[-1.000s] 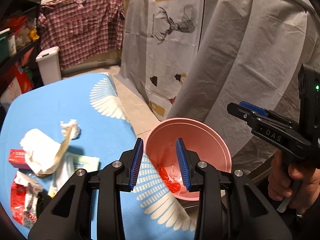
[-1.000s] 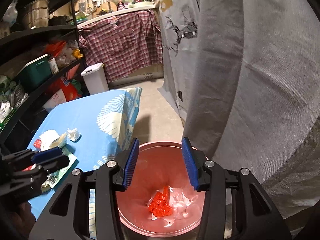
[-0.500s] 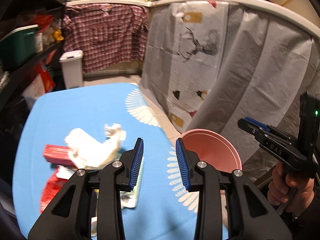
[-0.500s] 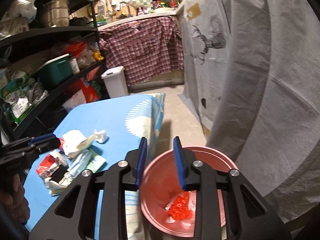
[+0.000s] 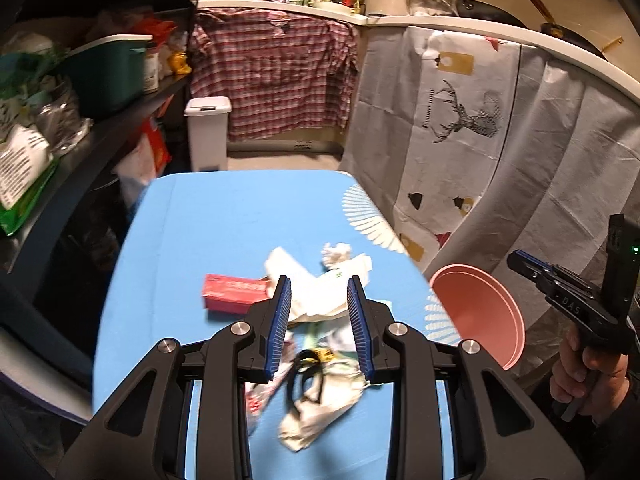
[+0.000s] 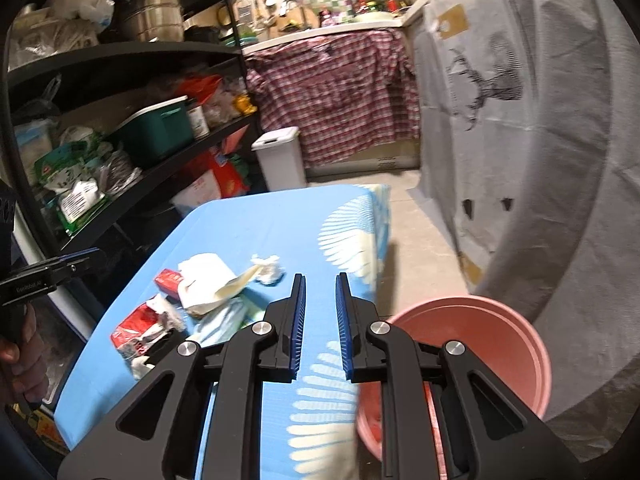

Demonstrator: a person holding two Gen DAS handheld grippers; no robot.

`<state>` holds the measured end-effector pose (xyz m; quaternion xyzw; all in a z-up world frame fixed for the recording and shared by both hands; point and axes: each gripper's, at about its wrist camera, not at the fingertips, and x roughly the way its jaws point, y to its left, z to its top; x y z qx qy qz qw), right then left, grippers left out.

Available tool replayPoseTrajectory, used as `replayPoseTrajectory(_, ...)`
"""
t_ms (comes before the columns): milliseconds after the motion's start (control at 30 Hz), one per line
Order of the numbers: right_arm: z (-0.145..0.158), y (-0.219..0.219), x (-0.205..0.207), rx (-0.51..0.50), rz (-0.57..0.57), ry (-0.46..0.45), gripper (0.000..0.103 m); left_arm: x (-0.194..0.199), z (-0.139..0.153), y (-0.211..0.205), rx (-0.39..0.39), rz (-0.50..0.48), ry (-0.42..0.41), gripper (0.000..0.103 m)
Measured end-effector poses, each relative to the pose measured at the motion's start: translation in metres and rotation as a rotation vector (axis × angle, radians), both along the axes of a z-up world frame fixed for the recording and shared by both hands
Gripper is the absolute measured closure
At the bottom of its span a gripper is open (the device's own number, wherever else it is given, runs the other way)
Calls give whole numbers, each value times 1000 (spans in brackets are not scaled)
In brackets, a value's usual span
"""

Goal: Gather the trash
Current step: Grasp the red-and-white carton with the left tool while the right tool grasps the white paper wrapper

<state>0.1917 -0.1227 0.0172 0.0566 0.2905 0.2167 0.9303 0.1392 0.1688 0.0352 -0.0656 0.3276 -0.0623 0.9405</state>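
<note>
Blue ribbed pads line both grippers' fingers: the left gripper (image 5: 319,320) gapes empty above crumpled paper trash (image 5: 320,296) on the blue worktop (image 5: 224,232); the right gripper (image 6: 320,320), narrowly parted, hangs beside the round pink bin (image 6: 480,320).

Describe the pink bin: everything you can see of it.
The pink bin is a round, smooth, plastic-looking bucket with a stepped rim, open at the top and upright. It stands below the right edge of the blue table, close against the cloth's hanging side and near the grey curtain. Something red lies low inside; the right gripper hides most of the bottom. In the left wrist view only its rim and inner wall show. Neither gripper touches it.
</note>
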Motion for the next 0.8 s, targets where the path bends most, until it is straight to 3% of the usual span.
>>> replayPoseTrajectory(367,-20,76,21,22,120,24,86,-5,-28,41,0,49,56,74)
replayPoseTrajectory(500,-34,92,36,36,138,75,78,-4,-43,50,1,58,82,74)
replayPoseTrajectory(633,-47,107,52,59,140,143,59,-1,-57,57,-6,62,109,74)
replayPoseTrajectory(800,-64,114,69,81,121,230,59,4,-73,64,-18,57,142,74)
